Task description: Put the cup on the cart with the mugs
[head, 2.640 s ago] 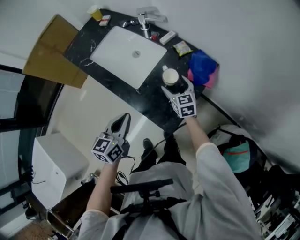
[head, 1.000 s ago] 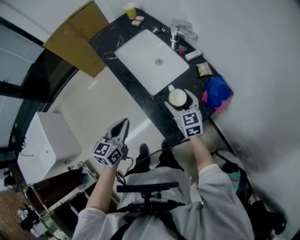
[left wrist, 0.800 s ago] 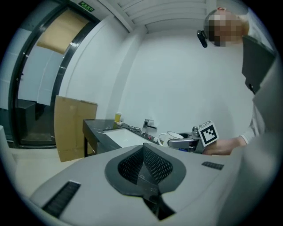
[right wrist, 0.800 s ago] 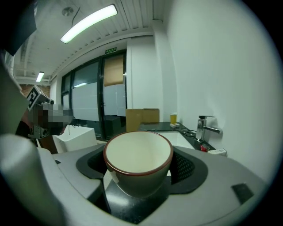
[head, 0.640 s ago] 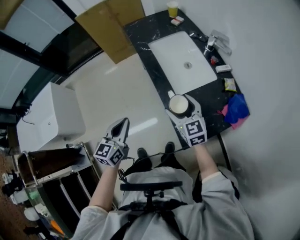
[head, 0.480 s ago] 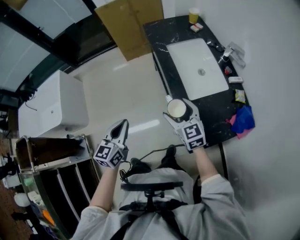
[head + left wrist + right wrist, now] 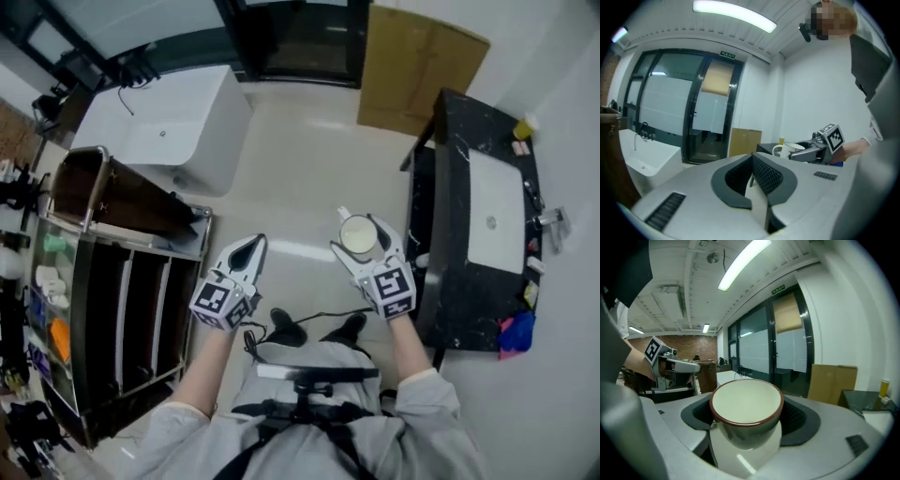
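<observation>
My right gripper [image 7: 360,244] is shut on a cup [image 7: 357,233], cream inside with a brown rim and a grey-green outside, held upright over the pale floor. In the right gripper view the cup [image 7: 746,405] fills the space between the jaws. The left gripper view shows the cup [image 7: 789,149] from the side, with its handle. My left gripper [image 7: 247,253] hangs level with the right one, shut with nothing in it, its pads [image 7: 765,174] pressed together. The dark cart [image 7: 122,272] with shelves stands at the left, apart from both grippers; small items sit at its far left side, too small to name.
A black counter [image 7: 441,244] with a white sink [image 7: 497,220] runs along the right, close to my right arm. A white cabinet [image 7: 169,131] stands beyond the cart. Cardboard [image 7: 422,70] leans by dark glass doors [image 7: 291,37]. A cable [image 7: 300,319] lies by the person's shoes.
The view has swung left: the counter moved from ahead to the right side and the cart came into view at left. Both grippers keep their pose, the cup still held.
</observation>
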`<state>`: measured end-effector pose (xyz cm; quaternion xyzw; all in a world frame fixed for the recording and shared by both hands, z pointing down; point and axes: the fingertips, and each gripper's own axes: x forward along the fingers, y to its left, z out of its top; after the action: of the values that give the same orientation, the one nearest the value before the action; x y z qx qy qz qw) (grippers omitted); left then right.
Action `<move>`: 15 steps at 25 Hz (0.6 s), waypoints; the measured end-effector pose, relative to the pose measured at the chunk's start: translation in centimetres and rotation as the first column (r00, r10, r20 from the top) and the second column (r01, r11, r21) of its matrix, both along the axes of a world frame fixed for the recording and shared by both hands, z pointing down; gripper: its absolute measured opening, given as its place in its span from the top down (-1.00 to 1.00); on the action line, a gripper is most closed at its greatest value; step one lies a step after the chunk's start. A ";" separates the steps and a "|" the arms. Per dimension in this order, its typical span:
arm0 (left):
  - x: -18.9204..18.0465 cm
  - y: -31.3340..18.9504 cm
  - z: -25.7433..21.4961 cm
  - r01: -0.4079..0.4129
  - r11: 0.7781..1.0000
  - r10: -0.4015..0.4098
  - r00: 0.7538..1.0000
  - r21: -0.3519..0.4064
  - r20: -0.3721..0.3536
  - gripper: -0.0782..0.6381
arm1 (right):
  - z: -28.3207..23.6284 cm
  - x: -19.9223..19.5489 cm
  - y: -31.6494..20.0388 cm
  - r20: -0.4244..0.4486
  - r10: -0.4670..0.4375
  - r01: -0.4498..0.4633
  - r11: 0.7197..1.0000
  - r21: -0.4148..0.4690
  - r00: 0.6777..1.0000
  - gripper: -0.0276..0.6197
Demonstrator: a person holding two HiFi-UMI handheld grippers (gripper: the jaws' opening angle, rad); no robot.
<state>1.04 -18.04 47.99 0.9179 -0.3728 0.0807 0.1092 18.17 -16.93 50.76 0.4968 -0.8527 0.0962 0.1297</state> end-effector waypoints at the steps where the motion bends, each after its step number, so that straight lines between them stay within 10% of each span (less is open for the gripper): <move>1: -2.3 -0.2 -0.3 0.036 0.999 -0.036 0.999 -0.004 0.001 0.77 | -0.3 -2.5 -0.8 0.002 -0.043 0.043 0.999 0.013 0.999 -0.33; 9: -21.4 -0.6 -2.7 0.287 0.957 -0.288 0.958 0.037 0.018 0.77 | -3.0 -23.4 -4.5 0.006 -0.355 0.355 0.934 0.048 0.935 -0.33; 15: -34.4 2.1 -4.4 0.501 0.863 -0.503 0.864 0.061 0.014 0.77 | -4.7 -38.3 -5.0 0.020 -0.590 0.588 0.807 0.053 0.807 -0.33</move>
<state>-33.34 -15.94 43.57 0.7908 -0.6023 0.0526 0.0955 -20.15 -21.92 46.03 0.2090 -0.9688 0.0410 0.1269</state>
